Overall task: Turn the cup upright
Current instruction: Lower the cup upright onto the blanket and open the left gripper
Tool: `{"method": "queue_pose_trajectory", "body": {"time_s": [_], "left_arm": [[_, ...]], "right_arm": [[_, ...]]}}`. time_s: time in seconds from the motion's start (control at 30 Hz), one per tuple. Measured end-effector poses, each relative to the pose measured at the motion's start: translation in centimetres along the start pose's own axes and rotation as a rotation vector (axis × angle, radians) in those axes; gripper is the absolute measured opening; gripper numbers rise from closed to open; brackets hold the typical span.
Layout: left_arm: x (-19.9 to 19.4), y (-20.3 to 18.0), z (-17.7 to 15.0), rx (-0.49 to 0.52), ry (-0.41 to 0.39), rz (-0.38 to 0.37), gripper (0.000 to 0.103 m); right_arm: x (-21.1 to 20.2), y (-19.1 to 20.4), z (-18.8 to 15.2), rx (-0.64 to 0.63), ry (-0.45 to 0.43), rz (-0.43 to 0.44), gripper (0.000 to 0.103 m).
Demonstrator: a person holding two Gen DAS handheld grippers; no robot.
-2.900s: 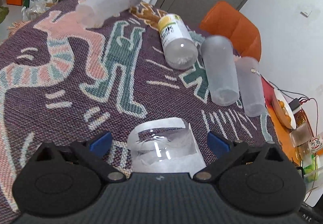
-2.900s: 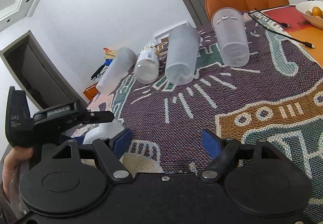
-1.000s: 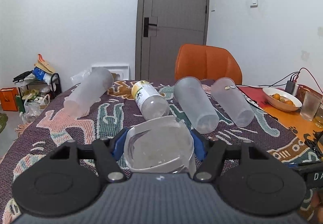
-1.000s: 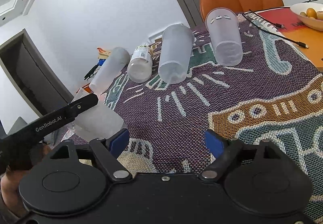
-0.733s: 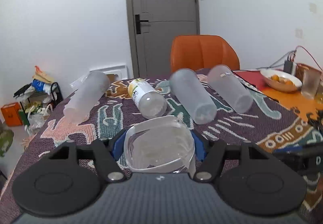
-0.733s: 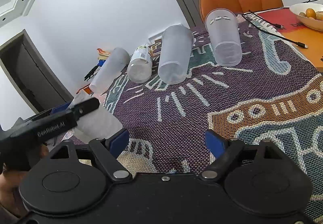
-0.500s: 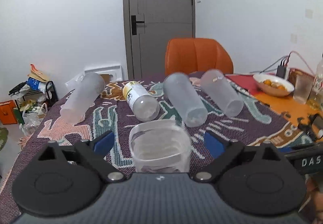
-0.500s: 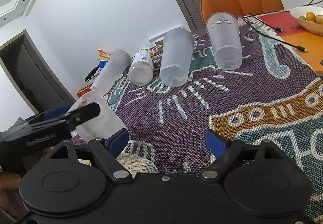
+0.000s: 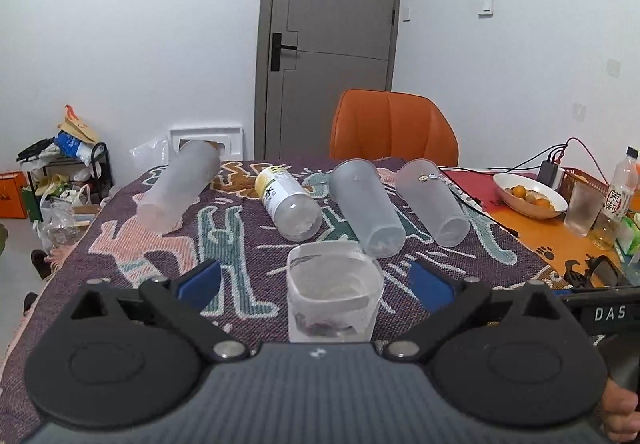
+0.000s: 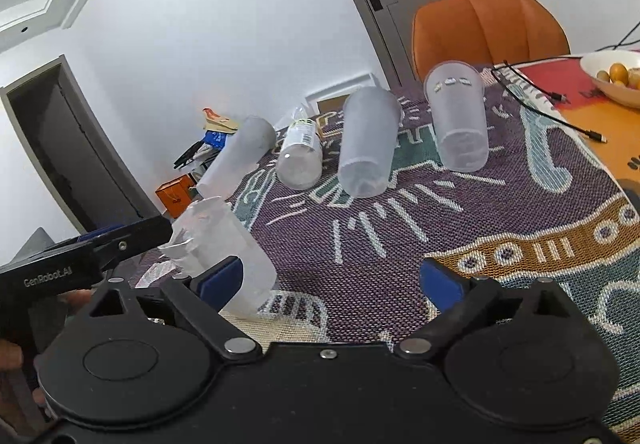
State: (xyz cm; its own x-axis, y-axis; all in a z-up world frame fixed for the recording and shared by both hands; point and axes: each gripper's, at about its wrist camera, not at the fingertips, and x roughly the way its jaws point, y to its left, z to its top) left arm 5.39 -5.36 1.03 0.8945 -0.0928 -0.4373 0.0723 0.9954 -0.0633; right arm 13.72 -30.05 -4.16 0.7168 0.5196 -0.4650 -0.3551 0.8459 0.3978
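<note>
A clear plastic cup [image 9: 332,292] stands upright on the patterned tablecloth [image 9: 120,244], mouth up, between the wide-open blue-padded jaws of my left gripper [image 9: 316,282], which do not touch it. The same cup shows at the left of the right wrist view [image 10: 224,240], with the left gripper's black finger [image 10: 120,244] beside it. My right gripper [image 10: 332,278] is open and empty over the cloth to the cup's right.
Three frosted cups [image 9: 178,188] [image 9: 366,208] [image 9: 434,204] and a labelled bottle [image 9: 288,204] lie on their sides farther back. An orange chair [image 9: 394,130] stands behind the table. A fruit bowl [image 9: 528,196], a glass, a bottle and cables are at the right.
My left gripper, shut on the cup a second ago, has opened and let it go; the cup now stands upright on the cloth. The right gripper has barely moved.
</note>
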Motion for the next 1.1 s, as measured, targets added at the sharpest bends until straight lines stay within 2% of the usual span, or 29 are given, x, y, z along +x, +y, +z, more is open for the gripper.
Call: {"method": "queue_pose_trajectory", "body": {"time_s": [0.17,0.6,1.1], "left_arm": [[-1.2,0.9,-0.4,-0.014,-0.016,0.026,0.102],[-3.6,3.4,-1.8,-0.063,-0.017,0.031,0.103],[-4.6,4.9,-3.5,-0.094,0.039,0.08,0.103]], "right_arm": [[-0.8,0.6,0.1,-0.019,-0.014,0.001,0.103],[-2.0,2.1,0.1,-0.064,-0.025,0.012,0.103],[-2.7,2.9,-0.6,-0.128,0.004,0.044,0.103]]}}
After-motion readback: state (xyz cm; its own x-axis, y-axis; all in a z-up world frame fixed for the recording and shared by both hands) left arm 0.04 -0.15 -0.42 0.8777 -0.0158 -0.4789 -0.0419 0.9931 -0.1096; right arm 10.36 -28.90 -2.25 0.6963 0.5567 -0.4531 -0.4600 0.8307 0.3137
